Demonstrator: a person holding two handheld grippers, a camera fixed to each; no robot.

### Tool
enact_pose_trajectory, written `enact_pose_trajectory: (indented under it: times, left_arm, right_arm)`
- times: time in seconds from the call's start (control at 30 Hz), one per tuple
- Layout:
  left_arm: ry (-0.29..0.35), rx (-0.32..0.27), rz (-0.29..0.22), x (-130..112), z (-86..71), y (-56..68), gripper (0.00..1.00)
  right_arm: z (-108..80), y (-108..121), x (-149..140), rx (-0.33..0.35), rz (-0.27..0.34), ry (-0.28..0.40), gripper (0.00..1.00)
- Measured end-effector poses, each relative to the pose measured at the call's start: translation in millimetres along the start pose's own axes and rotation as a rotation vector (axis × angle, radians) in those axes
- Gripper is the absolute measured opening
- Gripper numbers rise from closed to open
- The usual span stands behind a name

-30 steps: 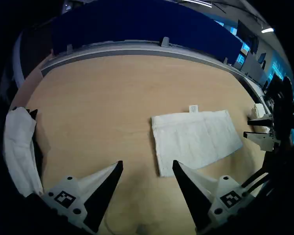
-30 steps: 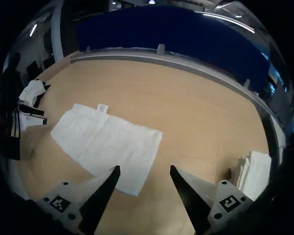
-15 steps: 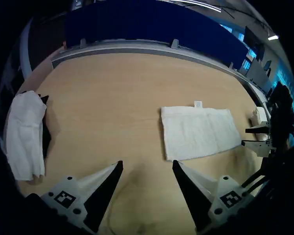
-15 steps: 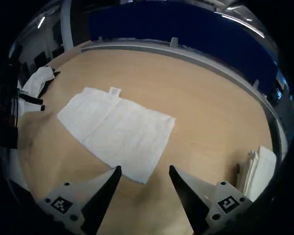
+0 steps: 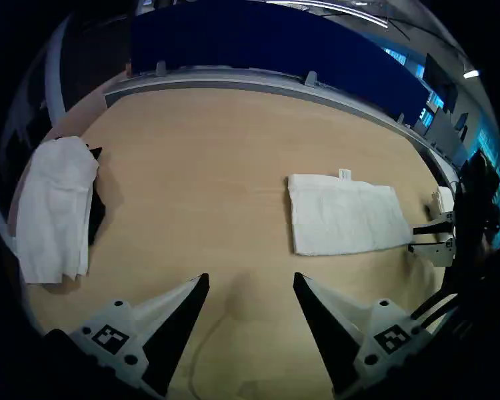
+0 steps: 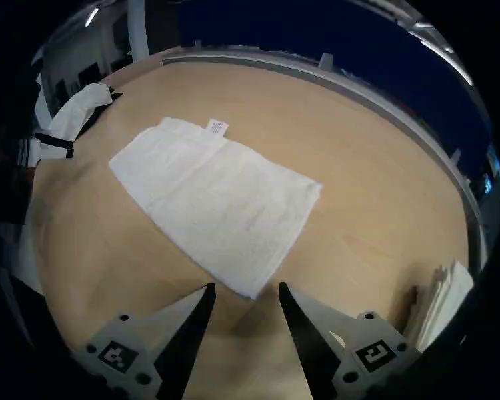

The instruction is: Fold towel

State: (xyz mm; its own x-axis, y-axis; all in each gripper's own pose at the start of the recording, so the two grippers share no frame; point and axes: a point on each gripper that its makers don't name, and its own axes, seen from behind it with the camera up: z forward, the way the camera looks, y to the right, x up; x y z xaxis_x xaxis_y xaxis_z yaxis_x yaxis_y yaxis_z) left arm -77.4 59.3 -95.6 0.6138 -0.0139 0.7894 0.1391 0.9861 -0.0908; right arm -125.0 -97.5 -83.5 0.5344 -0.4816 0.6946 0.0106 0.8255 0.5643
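White towel (image 6: 213, 200), likely soft and floppy, is lying flat on desk (image 6: 357, 180); right gripper (image 6: 245, 285) is hovering, jaws apart and empty, at its near corner, probably the best pinch point.

Your left gripper (image 5: 250, 275) is showing two pointed fingers (image 5: 177, 313), black inside, white outside, each carrying a square black-and-white marker (image 5: 110, 338) beside small screw holes (image 5: 119, 303). Black cables (image 5: 431, 303) are running at its right. Your right gripper (image 6: 247, 285) is matching it.

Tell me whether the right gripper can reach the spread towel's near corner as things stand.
Probably yes. The right gripper is open, and the near corner of the towel lies flat on the table just ahead of its jaws, with nothing over it.
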Motion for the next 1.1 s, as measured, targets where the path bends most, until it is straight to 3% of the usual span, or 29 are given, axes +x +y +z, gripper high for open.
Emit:
enact_pose_trajectory:
  times: [0.3,0.43,0.63,0.9,1.1]
  left_arm:
    - [0.003,0.007,-0.007,-3,-8.6,-4.3,0.93]
    - [0.005,0.006,-0.004,-4,-10.8,-3.2,0.93]
    - [0.002,0.005,-0.005,-8,-12.6,-2.4,0.94]
    - [-0.002,0.009,-0.014,-12,-16.6,-4.0,0.93]
    - [0.013,0.015,-0.024,-7,-23.9,-7.0,0.93]
  right_arm:
    - [5.3,-4,-4,0.038,0.013,-0.022,0.44]
    - [6.1,-2,-1,0.037,0.019,-0.015,0.38]
    - [6.2,2,-1,0.022,-0.002,-0.012,0.10]
    - [1.1,4,8,0.006,-0.036,0.009,0.05]
    - [-15.2,5,36,-0.009,-0.055,0.061,0.05]
